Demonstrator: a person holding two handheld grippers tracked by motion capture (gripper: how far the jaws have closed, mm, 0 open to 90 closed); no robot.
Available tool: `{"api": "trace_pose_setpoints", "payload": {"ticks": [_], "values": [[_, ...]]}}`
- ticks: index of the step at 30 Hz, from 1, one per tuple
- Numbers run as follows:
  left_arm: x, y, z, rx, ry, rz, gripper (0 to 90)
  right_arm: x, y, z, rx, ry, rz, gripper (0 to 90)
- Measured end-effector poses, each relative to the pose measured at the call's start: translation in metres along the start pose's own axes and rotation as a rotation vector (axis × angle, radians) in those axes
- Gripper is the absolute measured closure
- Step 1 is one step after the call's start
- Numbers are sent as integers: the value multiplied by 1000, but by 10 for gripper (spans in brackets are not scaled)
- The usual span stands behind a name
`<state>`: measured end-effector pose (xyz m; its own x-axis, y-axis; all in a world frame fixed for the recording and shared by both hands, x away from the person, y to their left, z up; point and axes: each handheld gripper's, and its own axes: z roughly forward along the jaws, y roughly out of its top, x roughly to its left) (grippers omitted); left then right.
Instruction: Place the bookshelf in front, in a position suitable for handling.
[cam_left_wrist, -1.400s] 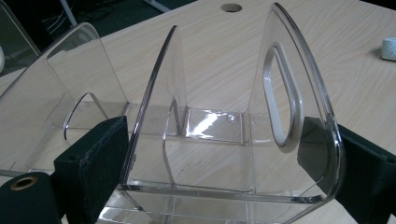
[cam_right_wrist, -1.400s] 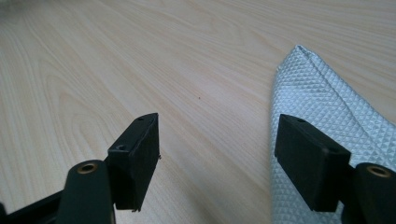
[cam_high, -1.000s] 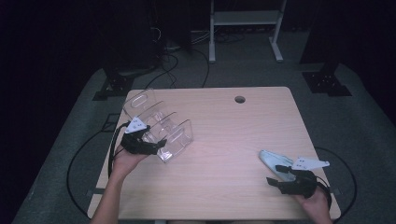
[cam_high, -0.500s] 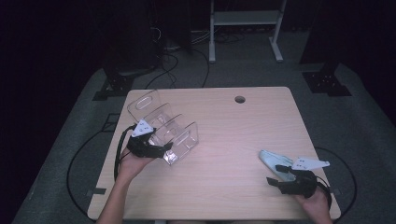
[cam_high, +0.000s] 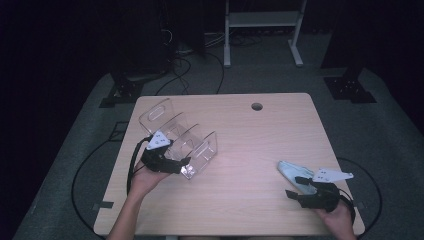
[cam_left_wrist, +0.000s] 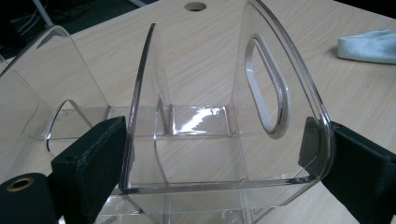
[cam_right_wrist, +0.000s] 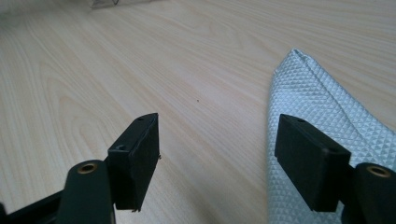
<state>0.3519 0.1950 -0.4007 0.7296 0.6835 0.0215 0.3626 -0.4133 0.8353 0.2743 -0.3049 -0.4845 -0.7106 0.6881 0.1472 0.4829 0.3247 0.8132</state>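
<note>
The clear rack has slid rightward, clamped in the left claw; the right claw gapes wide over the cloth.

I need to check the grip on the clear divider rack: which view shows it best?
The left gripper view: the clear rack sits between the left hand-held gripper jaws, dividers and handle slot plain. The high view shows it whole but small; the right gripper view catches a blurred edge.

Glossy clear plastic rack, waffle-textured cloth (pale blue), matt wood-grain table
</note>
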Motion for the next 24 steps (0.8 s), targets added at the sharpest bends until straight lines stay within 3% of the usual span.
{"api": "trace_pose_setpoints", "payload": {"ticks": [15, 24], "values": [[-19, 4, 4, 8, -60, 19, 56, -1, 1, -2, -23, -7, 17, 303], [-31, 8, 8, 14, -95, 8, 41, 0, 1, -2, -26, -9, 20, 303]]}}
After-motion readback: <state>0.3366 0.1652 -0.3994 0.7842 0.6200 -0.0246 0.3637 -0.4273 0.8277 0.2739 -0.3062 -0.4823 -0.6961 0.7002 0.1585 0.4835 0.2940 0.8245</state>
